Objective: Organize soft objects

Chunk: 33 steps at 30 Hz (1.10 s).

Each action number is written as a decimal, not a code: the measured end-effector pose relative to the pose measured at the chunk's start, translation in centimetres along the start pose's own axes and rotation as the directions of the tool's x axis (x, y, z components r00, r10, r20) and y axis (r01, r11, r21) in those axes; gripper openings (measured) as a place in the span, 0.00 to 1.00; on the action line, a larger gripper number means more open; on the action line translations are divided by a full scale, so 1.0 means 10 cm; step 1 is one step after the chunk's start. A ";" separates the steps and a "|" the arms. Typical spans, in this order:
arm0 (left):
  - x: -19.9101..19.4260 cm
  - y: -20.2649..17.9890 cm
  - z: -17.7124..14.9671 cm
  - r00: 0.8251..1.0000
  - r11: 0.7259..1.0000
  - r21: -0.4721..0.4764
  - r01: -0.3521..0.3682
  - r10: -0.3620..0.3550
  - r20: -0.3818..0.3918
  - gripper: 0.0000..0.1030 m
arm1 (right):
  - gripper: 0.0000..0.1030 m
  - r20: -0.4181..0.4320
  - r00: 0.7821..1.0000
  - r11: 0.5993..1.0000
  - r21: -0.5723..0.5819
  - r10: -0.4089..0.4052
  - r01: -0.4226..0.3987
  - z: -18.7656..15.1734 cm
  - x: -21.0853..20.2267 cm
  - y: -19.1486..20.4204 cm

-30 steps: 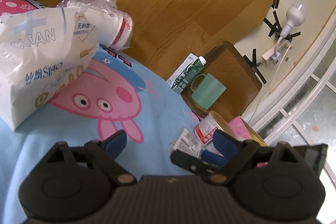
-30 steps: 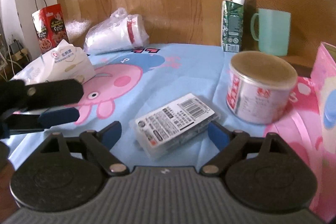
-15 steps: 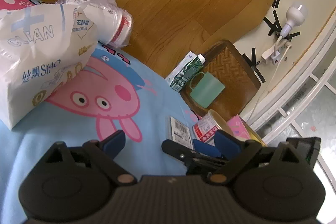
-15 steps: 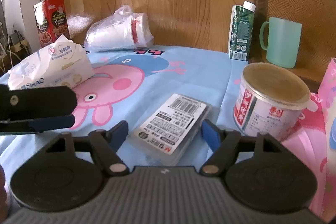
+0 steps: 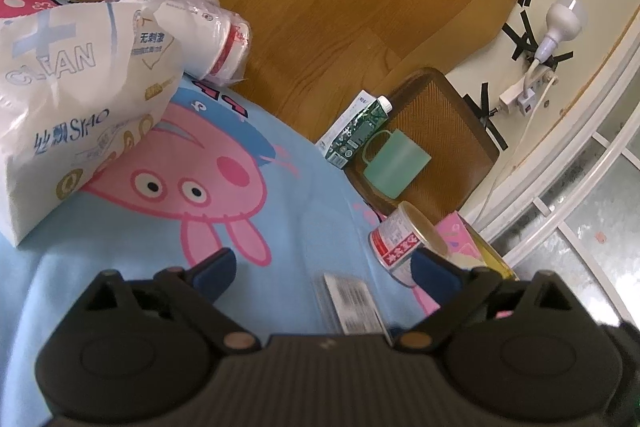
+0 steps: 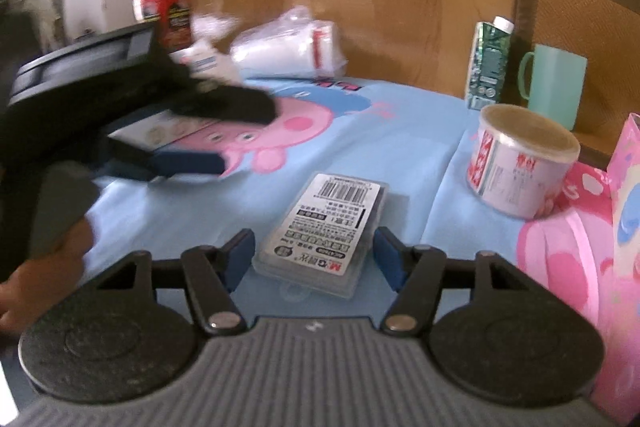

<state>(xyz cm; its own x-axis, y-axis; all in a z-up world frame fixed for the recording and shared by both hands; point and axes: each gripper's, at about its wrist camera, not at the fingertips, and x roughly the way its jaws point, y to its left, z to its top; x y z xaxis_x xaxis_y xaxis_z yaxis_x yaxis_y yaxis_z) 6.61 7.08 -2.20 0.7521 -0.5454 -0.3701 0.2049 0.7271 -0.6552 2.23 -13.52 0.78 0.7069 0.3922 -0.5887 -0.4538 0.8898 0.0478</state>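
Note:
A flat clear plastic case (image 6: 324, 227) with a barcode label lies on the blue cartoon-pig cloth (image 6: 400, 147). My right gripper (image 6: 314, 259) has the case between its closing jaws, and both blue pads touch the case's long sides. In the left wrist view the same case (image 5: 352, 307) is blurred, low in the middle. My left gripper (image 5: 324, 267) hovers over the cloth with its jaws opening and holds nothing. It shows blurred in the right wrist view as the left gripper (image 6: 224, 135). A white tissue pack (image 5: 72, 99) lies to its left. Bagged paper cups (image 5: 216, 31) lie behind the pack.
A labelled tin can (image 6: 520, 171) stands right of the case, beside a pink box (image 6: 628, 187). A green carton (image 6: 488, 63) and a green mug (image 6: 556, 87) stand by a brown chair (image 6: 580, 19). A red snack box (image 6: 168, 7) is far left. A hand (image 6: 40, 279) shows at lower left.
The right jaws narrowed onto the case, which turned to lie along the gripper and slid lower in the left wrist view. The left jaws widened. The right view swung, bringing the left gripper further in.

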 end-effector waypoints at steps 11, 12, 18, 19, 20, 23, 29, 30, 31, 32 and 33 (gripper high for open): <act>0.04 -0.06 -0.02 0.999 0.999 0.042 -0.023 0.024 -0.025 0.95 | 0.66 0.042 0.998 0.998 -0.014 -0.056 0.057 -0.46 -0.56 0.20; 0.04 -0.07 -0.03 0.999 0.998 0.048 -0.028 0.029 -0.027 0.95 | 0.66 0.046 0.997 0.998 -0.007 -0.061 0.061 -0.47 -0.56 0.19; 0.05 -0.14 -0.05 0.997 0.994 0.082 -0.071 0.074 -0.038 0.95 | 0.72 0.058 0.996 0.998 0.014 -0.064 0.064 -0.57 -0.58 0.17; 0.05 -0.15 -0.07 0.996 0.993 0.093 -0.079 0.083 -0.042 0.95 | 0.72 0.062 0.996 0.998 0.011 -0.063 0.062 -0.58 -0.59 0.18; 0.04 -0.18 -0.08 0.995 0.990 0.106 -0.088 0.093 -0.042 0.95 | 0.72 0.065 0.996 0.998 0.010 -0.061 0.060 -0.59 -0.60 0.17; -0.02 -0.23 -0.15 0.991 0.983 0.136 -0.121 0.126 -0.033 0.95 | 0.73 0.072 0.996 0.999 0.011 -0.051 0.050 -0.62 -0.62 0.17; -0.14 -0.29 -0.23 0.989 0.983 0.121 -0.138 0.143 -0.035 0.95 | 0.74 0.082 0.996 0.999 0.011 -0.041 0.040 -0.66 -0.67 0.17; -0.17 -0.31 -0.24 0.990 0.986 0.109 -0.127 0.133 -0.042 0.95 | 0.74 0.083 0.996 0.999 0.011 -0.041 0.040 -0.67 -0.67 0.17; -0.19 -0.32 -0.26 0.992 0.990 0.090 -0.106 0.111 -0.055 0.95 | 0.74 0.084 0.996 0.999 0.011 -0.040 0.039 -0.67 -0.67 0.17; -0.21 -0.33 -0.28 0.993 0.993 0.074 -0.089 0.094 -0.066 0.95 | 0.74 0.086 0.996 0.999 0.012 -0.040 0.039 -0.67 -0.68 0.17; -0.23 -0.35 -0.30 0.994 0.995 0.062 -0.078 0.082 -0.077 0.95 | 0.74 0.087 0.995 0.999 0.013 -0.041 0.040 -0.68 -0.68 0.17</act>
<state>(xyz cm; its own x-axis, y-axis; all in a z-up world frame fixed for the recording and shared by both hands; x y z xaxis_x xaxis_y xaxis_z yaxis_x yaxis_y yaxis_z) 2.28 4.50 -1.08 0.7159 -0.5141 -0.4724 0.1841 0.7916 -0.5826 -7.03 -16.26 -0.63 0.7696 0.3742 -0.5174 -0.4182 0.9077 0.0346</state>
